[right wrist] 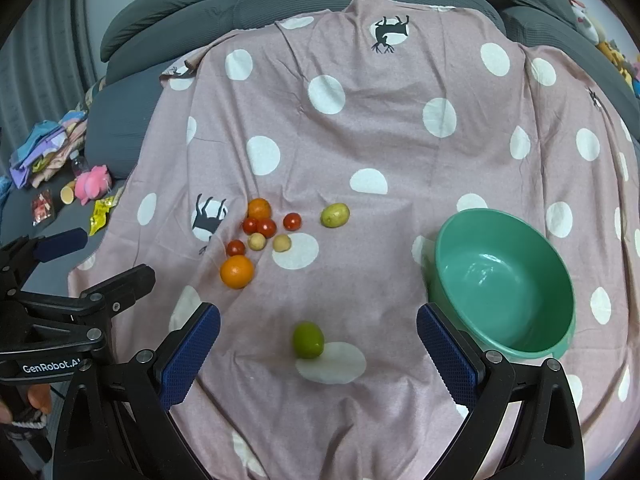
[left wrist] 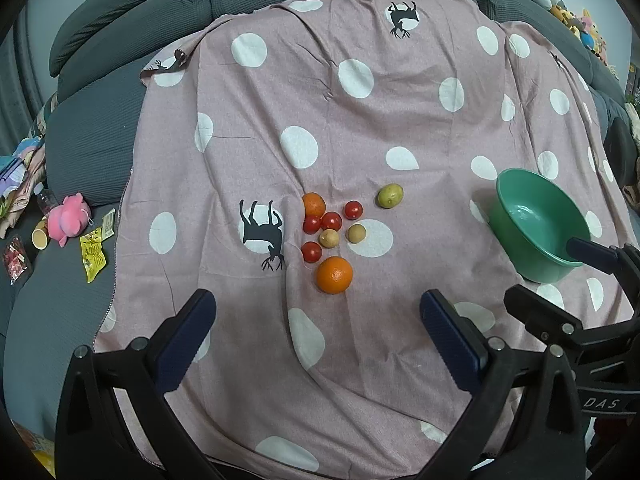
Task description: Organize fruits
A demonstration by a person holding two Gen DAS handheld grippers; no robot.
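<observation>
Both sets of jaws stand wide apart and empty: the left gripper (left wrist: 316, 320) hovers over the spotted cloth (left wrist: 360, 120) with the large orange (left wrist: 334, 275) just ahead of its gap, and the right gripper (right wrist: 318, 336) has the lime (right wrist: 308, 340) lying almost midway between its pads. The green bowl (right wrist: 560, 280), empty, sits just beyond the right jaw's outer finger, so the carry looks short. Farther ahead of both, the rest of the fruit is clustered: a smaller orange (right wrist: 259, 208), several cherry tomatoes (right wrist: 266, 227) touching one another, two small tan fruits (right wrist: 257, 241), and a yellow-green one (right wrist: 335, 215) set a little apart. The lime and oranges should be firm, round and light; they will likely roll on the soft, wrinkled cloth, so closing across the widest middle seems safest. The tomatoes look thin-skinned and smooth, likely to bruise or squirt out under a hard squeeze, and being crowded they probably need taking from the cluster's outer edge.
</observation>
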